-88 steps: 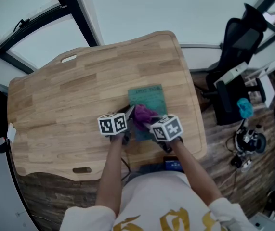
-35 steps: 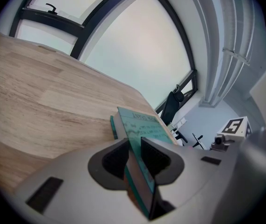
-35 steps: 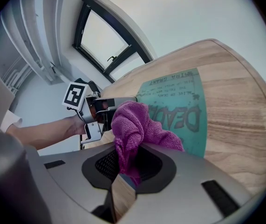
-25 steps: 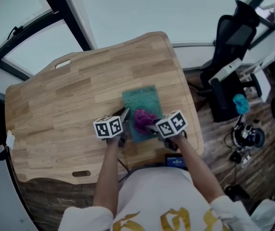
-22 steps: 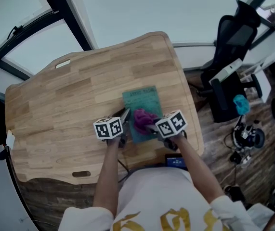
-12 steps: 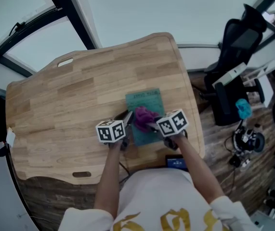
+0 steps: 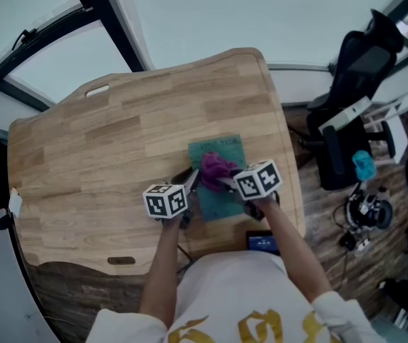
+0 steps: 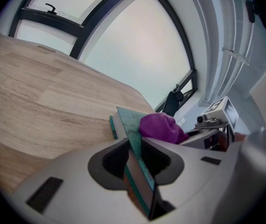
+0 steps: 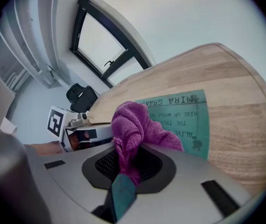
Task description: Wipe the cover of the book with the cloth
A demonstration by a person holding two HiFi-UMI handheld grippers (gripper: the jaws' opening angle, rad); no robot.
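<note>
Left gripper (image 8: 133, 149) pinches book (image 7: 219, 203) edge mid-frame, right gripper (image 9: 127, 161) clamps cloth (image 9: 133, 123); press flat, sweep whole cover.

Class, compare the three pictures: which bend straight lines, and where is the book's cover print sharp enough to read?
Left gripper view: strong fisheye, the window frame bows, corners go dark. Right gripper view: same bending, yet print on the book beside the cloth is partly legible. Head view: lines straighter, light flat, the print too small to read.

Office: desk chair (image 7: 357, 56), wooden table (image 7: 82, 145), window (image 7: 25, 13).
</note>
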